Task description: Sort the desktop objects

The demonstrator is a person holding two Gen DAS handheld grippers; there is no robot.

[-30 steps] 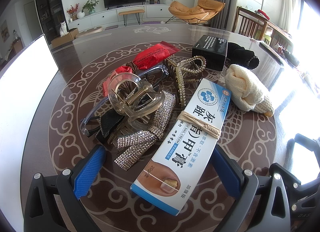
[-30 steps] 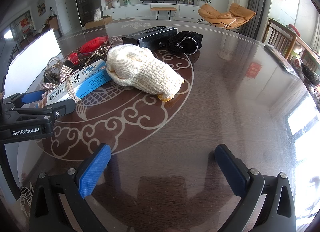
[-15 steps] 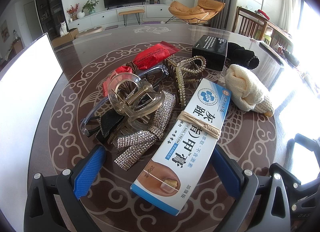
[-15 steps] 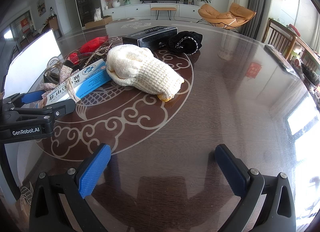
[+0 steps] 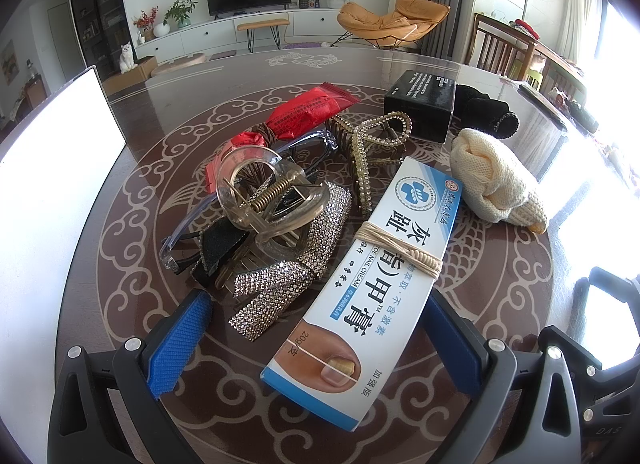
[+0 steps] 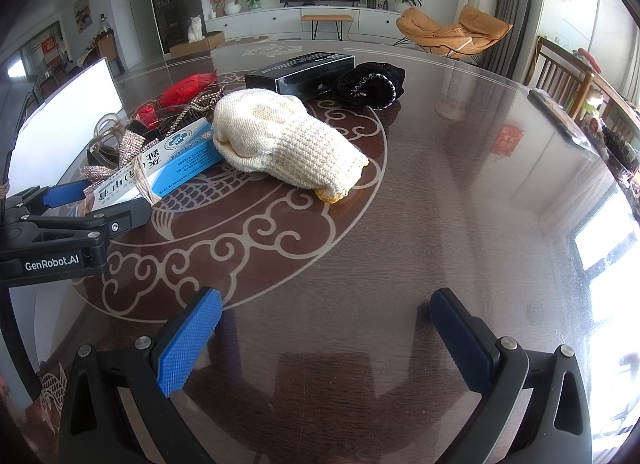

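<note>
A blue-and-white nail cream box tied with beige string lies on the dark patterned table, its near end between the fingers of my open left gripper. Left of it sits a pile: a clear hair claw, a rhinestone bow clip, clear glasses, a gold beaded claw and a red packet. A cream knitted glove lies mid-table. My right gripper is open over bare table, nothing between its fingers.
A black box and a black scrunchie sit at the back of the table. A white panel stands along the left edge. My left gripper's body shows at the left of the right wrist view. Chairs stand beyond the far right edge.
</note>
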